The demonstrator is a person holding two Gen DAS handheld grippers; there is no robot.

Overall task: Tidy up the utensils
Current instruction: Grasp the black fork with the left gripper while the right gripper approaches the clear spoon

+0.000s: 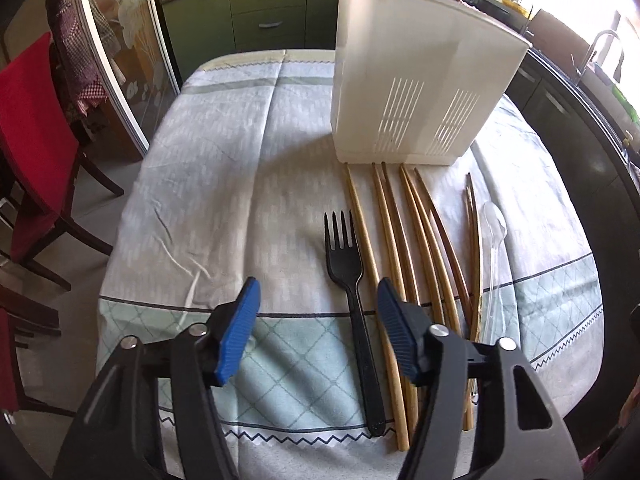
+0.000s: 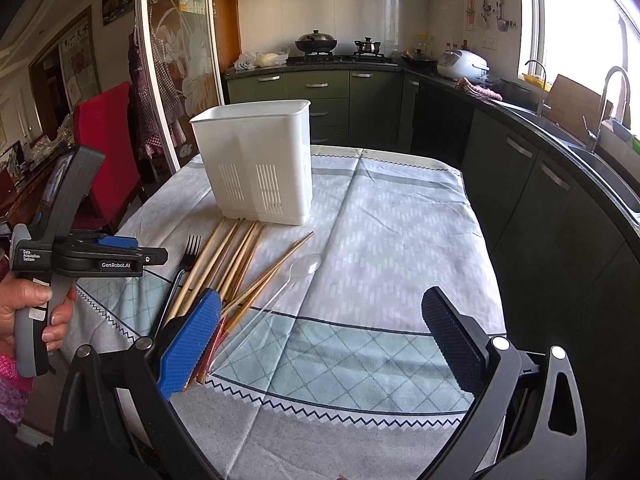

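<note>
A white slotted utensil holder stands upright on the table; it also shows in the right wrist view. In front of it lie a black plastic fork, several wooden chopsticks and a clear plastic spoon. In the right wrist view the fork, chopsticks and spoon lie left of centre. My left gripper is open and empty, above the fork's handle; it also shows in the right wrist view. My right gripper is open and empty, above the near table edge.
The table wears a grey and green patterned cloth. Red chairs stand on the left. Dark kitchen cabinets and a counter with a sink run along the right and back.
</note>
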